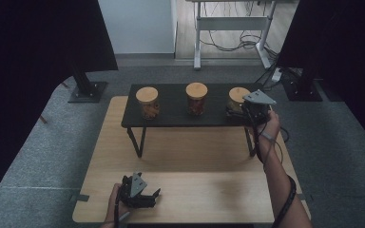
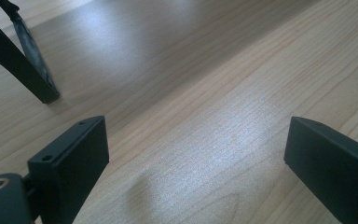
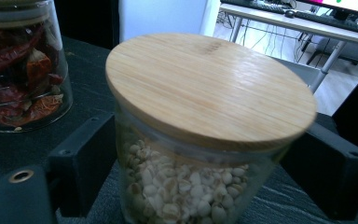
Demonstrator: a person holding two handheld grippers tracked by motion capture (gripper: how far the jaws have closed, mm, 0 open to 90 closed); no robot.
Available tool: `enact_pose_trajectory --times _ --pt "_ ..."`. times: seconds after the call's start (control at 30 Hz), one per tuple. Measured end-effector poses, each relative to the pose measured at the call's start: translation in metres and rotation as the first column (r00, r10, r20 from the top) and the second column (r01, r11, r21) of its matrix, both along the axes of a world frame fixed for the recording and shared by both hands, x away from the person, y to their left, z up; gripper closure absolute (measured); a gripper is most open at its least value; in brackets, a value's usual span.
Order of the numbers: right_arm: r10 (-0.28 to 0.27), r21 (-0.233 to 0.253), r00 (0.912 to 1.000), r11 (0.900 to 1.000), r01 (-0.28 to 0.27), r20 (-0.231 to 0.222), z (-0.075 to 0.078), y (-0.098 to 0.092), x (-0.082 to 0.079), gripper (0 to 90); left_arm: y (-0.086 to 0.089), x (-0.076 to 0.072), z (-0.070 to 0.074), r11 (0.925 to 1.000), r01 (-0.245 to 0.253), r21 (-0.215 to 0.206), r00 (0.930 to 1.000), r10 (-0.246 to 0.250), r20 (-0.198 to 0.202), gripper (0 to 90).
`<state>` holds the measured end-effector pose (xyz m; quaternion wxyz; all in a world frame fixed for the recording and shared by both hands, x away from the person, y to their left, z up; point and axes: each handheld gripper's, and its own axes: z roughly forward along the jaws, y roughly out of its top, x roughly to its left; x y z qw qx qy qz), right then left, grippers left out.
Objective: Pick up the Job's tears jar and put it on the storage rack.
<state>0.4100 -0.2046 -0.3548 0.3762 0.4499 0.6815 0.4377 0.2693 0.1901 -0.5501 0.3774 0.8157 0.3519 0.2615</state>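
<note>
Right arm extended; right gripper (image 1: 254,110) fingers flank the jar (image 3: 200,154), contact unclear. Left gripper (image 1: 140,194) fingers spread, near the worktop (image 1: 195,156) edge.

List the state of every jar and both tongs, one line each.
Right jar: lidded, holds pale grains, upright on the black shelf, between the right tongs' jaws.
Middle jar: lidded, holds dried red chillies, upright.
Left jar: lidded, upright.
Right tongs: jaws either side of the right jar; contact unclear.
Left tongs: open, empty, low over the wooden table.
</note>
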Motion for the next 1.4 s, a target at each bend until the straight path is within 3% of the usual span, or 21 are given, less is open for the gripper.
enact_pose_trajectory --times 0.57,1.0,1.4 --pt "0.024 0.004 0.9997 1.0 -0.024 0.003 -0.007 -0.003 -0.015 8.1 -0.001 0.002 0.0 1.0 -0.005 0.003 1.0 0.005 -0.004 6.3" --pt "0.036 0.01 0.9988 0.999 -0.037 0.033 -0.007 -0.001 -0.038 7.5 -0.001 -0.001 0.0 1.0 0.0 0.003 1.0 0.0 -0.002 6.2" --pt "0.058 0.032 0.9964 0.998 -0.061 0.062 -0.016 -0.004 -0.067 7.3 -0.003 -0.003 0.0 0.9999 0.005 0.014 1.0 -0.005 0.0 6.2"
